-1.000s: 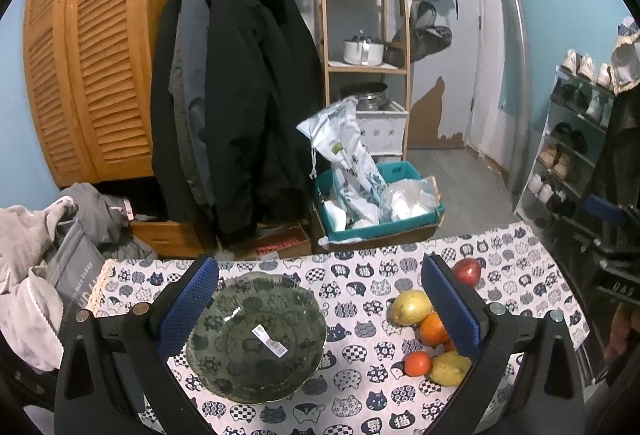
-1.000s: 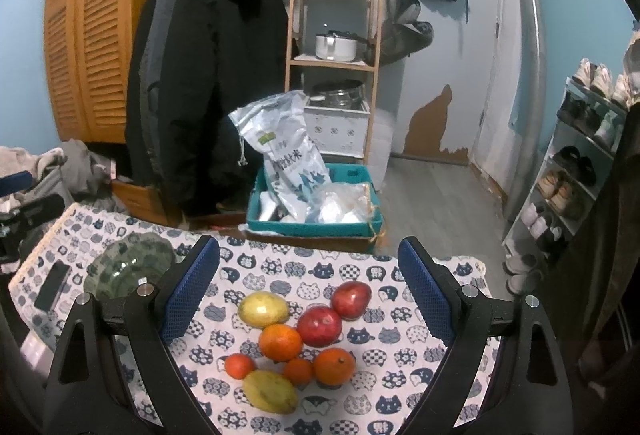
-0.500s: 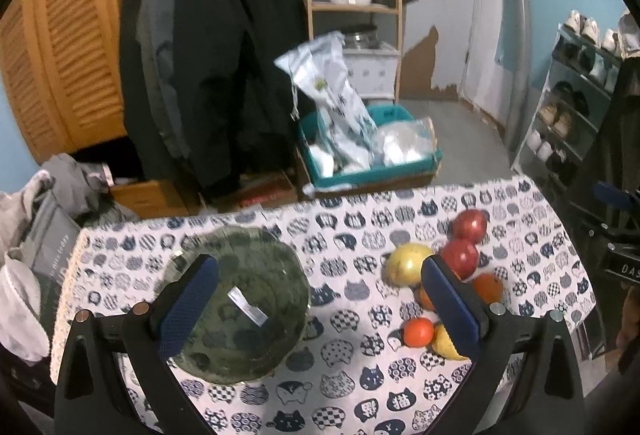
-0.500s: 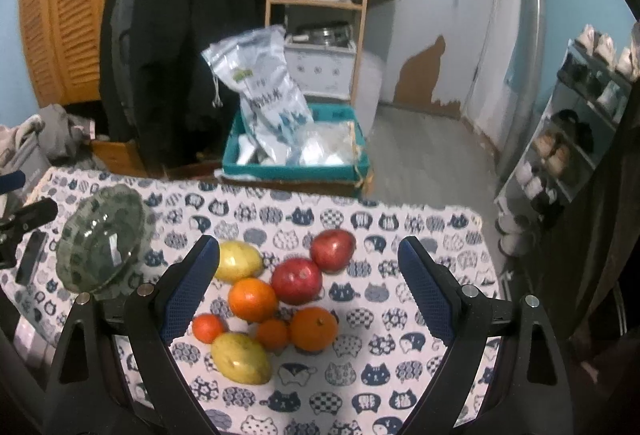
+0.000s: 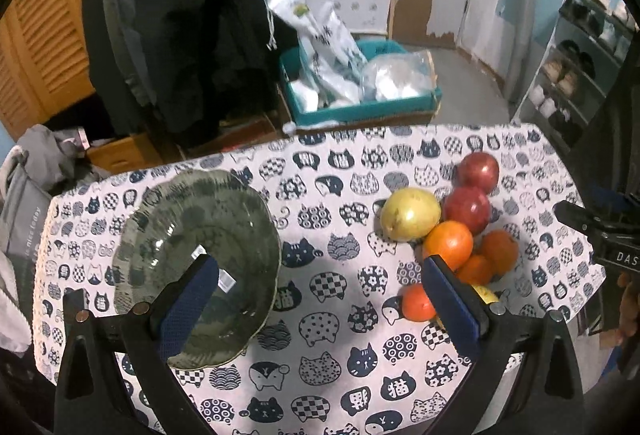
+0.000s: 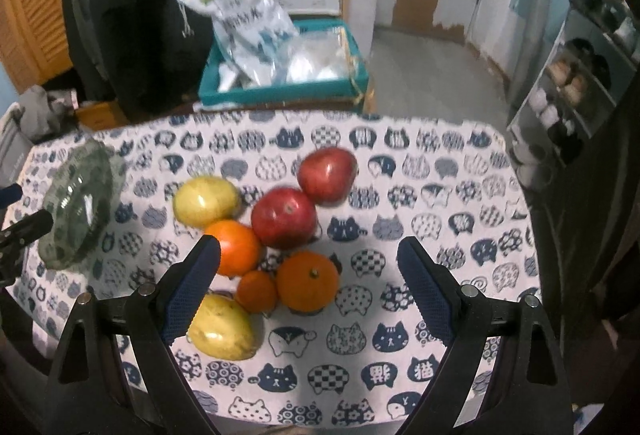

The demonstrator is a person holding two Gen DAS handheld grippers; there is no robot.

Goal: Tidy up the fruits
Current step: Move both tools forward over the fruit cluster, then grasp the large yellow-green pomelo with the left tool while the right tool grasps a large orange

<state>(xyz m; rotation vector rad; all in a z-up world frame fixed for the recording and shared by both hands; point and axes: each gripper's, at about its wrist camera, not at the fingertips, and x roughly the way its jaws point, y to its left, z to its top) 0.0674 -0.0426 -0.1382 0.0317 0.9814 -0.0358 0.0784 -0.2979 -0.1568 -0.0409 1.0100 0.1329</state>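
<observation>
A: While the left wrist view tips down over the tabletop, the room behind has slid up out of frame compared with a second ago. The left gripper now hangs lower, fingers spread wide, nothing between them. One pad sits in front of the green glass bowl, the other in front of the fruit pile.

B: Bowl contents?

A: Empty, apart from a small label. The fruit is all on the cloth to the bowl's right: yellow fruit, two red apples, several oranges, touching in a cluster.

B: Right wrist view?

A: Same change. The right gripper has come down and forward; the fruit looms larger than before. Fingers wide apart, holding nothing. The big orange lies almost midway between them, a red apple just behind it, a second yellow fruit by the left pad. The bowl is well apart, at the far left.

B: Meaning?

A: My reading: sorting not begun; the right side is closing in for a first pick, likely that orange.
</observation>
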